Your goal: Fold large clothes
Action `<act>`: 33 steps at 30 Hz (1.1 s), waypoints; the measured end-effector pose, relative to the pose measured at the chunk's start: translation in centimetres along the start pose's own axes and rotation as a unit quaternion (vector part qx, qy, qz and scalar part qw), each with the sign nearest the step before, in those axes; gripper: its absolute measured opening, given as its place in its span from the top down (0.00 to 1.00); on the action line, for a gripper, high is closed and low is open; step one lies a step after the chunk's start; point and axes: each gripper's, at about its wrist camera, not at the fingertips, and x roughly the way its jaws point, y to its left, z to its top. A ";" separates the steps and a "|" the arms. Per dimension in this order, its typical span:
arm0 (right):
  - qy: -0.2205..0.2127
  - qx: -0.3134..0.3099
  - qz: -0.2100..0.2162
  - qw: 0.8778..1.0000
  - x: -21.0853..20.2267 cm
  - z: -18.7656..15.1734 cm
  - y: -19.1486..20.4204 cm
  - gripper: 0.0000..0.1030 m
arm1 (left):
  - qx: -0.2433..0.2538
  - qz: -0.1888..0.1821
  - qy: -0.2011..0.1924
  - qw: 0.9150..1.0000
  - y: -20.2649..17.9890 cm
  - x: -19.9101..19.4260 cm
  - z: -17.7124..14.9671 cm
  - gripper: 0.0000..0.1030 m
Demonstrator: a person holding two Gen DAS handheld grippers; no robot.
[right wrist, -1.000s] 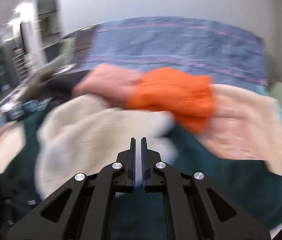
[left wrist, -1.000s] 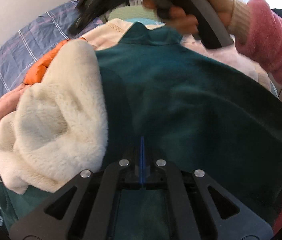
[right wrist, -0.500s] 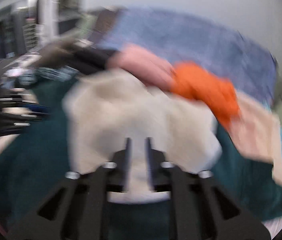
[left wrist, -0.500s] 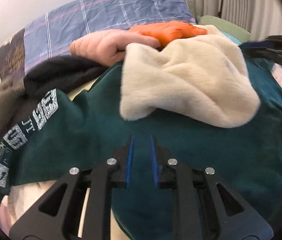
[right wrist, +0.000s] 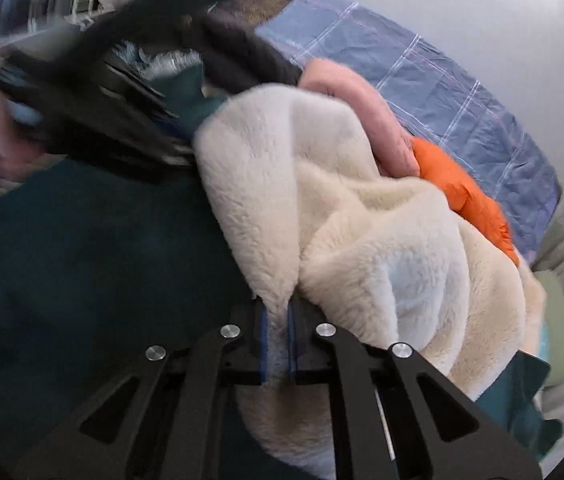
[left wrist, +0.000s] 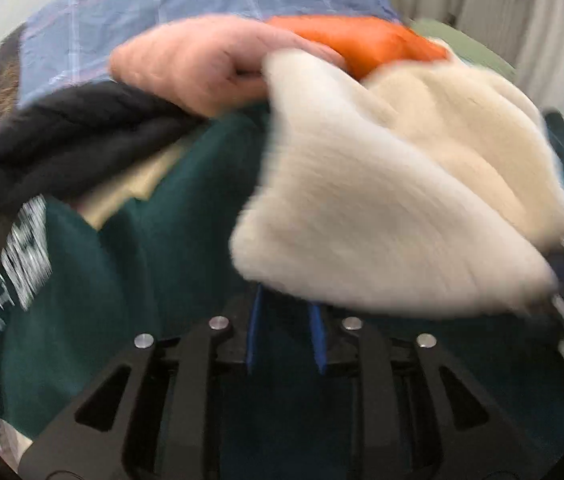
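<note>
Plaid bedding (left wrist: 186, 12); sweatshirt lettering (left wrist: 22, 256) unreadable.

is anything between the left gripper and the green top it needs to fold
Yes. The cream fleece lies on the green top, overhanging the open left gripper. The right gripper is pinching a fold of the fleece. The top's left part shows bare.

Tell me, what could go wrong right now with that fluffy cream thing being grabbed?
The right gripper pinches only a thin fold of the cream fleece, so it could slip free. The fleece lies against the pink garment and orange garment; pulling may drag them along. The left gripper is open, holding nothing.
</note>
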 end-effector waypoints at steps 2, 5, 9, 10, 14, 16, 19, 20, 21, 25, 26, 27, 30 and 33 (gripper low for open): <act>0.008 -0.013 0.005 1.000 0.0 -0.5 0.4 0.93 | -0.041 0.016 -0.034 0.998 1.8 0.4 2.1 0.85; 0.048 0.009 0.049 0.998 1.5 -1.9 0.5 0.89 | -0.111 0.014 -0.060 0.992 4.5 0.6 3.1 0.86; 0.024 0.039 0.127 0.991 -0.9 -2.4 -0.9 0.57 | -0.128 0.038 -0.078 0.988 6.0 -1.7 1.6 0.86; 0.006 0.045 0.141 0.989 -1.8 -2.3 -2.0 0.57 | -0.121 0.049 -0.085 0.988 5.8 -2.9 1.3 0.86; -0.051 0.153 0.101 0.982 -3.8 -1.1 -9.5 0.57 | -0.083 -0.003 -0.144 0.986 2.3 -8.6 1.7 0.88; -0.055 0.228 0.042 0.971 -2.9 -0.9 -13.7 0.69 | -0.064 -0.052 -0.171 0.982 -0.3 -10.2 2.5 0.88; -0.003 0.277 -0.051 0.959 0.6 -1.9 -17.4 0.70 | -0.024 -0.096 -0.164 0.981 -5.1 -9.1 3.4 0.81; 0.049 0.300 -0.079 0.949 2.9 -3.3 -18.6 0.74 | -0.013 -0.081 -0.149 0.985 -6.1 -7.8 3.2 0.80; 0.090 0.325 -0.074 0.939 4.7 -5.0 -19.4 0.82 | -0.004 -0.059 -0.124 0.991 -6.9 -6.0 3.0 0.80; 0.066 0.394 0.007 0.917 4.4 -10.0 -19.8 0.92 | 0.028 0.004 -0.053 0.998 -6.4 1.4 -0.5 0.84; 0.070 0.393 0.011 0.917 4.2 -9.9 -19.8 0.92 | 0.012 -0.008 -0.052 0.999 -5.9 1.0 -0.2 0.86; 0.075 0.392 0.015 0.917 3.6 -9.7 -19.9 0.92 | 0.002 -0.011 -0.045 0.999 -5.6 0.6 0.3 0.87; 0.061 0.386 0.004 0.921 0.2 -8.8 -19.8 0.92 | 0.019 0.028 -0.038 0.999 -6.4 -0.8 1.1 0.93; -0.018 0.334 0.016 0.942 -2.8 -6.5 -17.7 0.89 | 0.026 -0.004 -0.080 0.996 -7.8 -3.4 2.0 0.92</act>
